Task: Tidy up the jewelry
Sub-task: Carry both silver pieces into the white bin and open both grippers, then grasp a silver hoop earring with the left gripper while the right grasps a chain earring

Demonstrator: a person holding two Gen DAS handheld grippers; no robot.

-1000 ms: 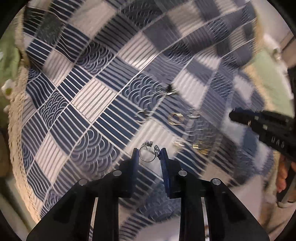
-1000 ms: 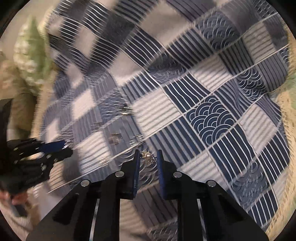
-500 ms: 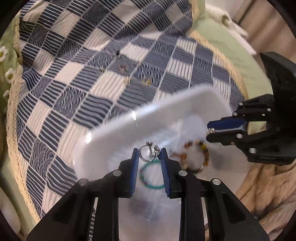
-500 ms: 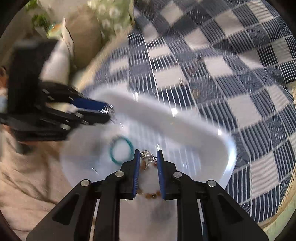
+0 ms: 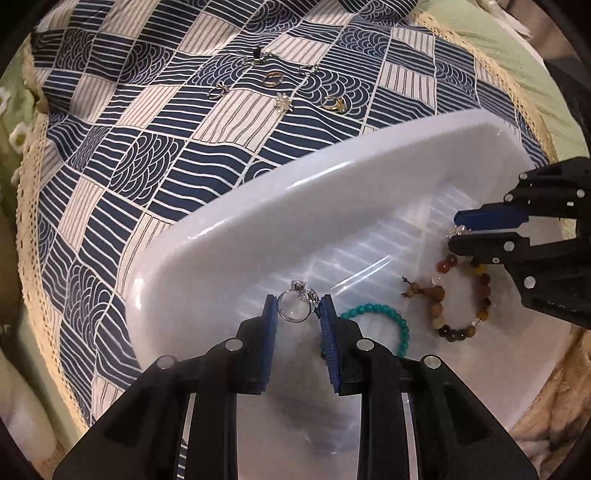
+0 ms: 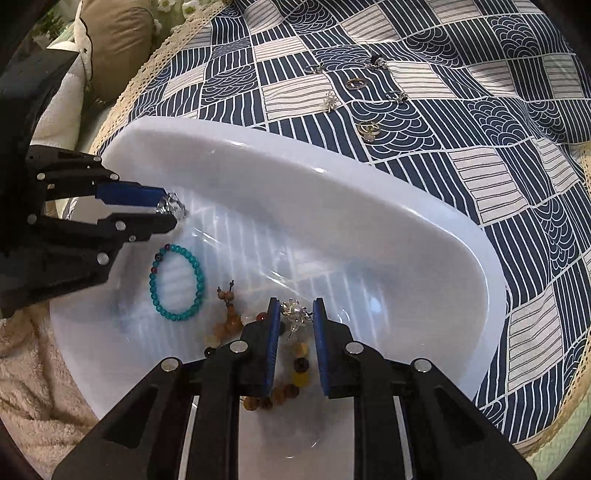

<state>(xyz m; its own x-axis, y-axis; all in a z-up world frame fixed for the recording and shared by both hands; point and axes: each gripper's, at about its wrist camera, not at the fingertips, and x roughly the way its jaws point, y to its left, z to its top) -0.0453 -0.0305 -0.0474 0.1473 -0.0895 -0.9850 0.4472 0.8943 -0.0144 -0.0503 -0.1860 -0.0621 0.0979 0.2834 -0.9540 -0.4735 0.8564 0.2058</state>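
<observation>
My left gripper (image 5: 295,312) is shut on a silver ring with a clear stone (image 5: 294,308) and holds it over the white tray (image 5: 258,206). My right gripper (image 6: 294,313) is shut on a silver flower earring (image 6: 295,313), also over the tray (image 6: 332,184). A turquoise bead bracelet (image 6: 177,282) and a brown bead bracelet (image 5: 461,295) lie in the tray. Each gripper shows in the other's view: the right gripper (image 5: 456,230), the left gripper (image 6: 171,208). Several rings and earrings (image 5: 275,79) lie on the blue patterned cloth beyond the tray, also in the right wrist view (image 6: 356,83).
The blue and white patterned cloth (image 5: 147,166) with a lace edge covers the surface. A beige fluffy fabric (image 6: 29,387) lies under the tray's near side. A tan cushion (image 6: 118,33) sits at the far left.
Both grippers have moved from the cloth to above the white tray, each carrying its piece. They now hang lower and closer over the tray's inside.
</observation>
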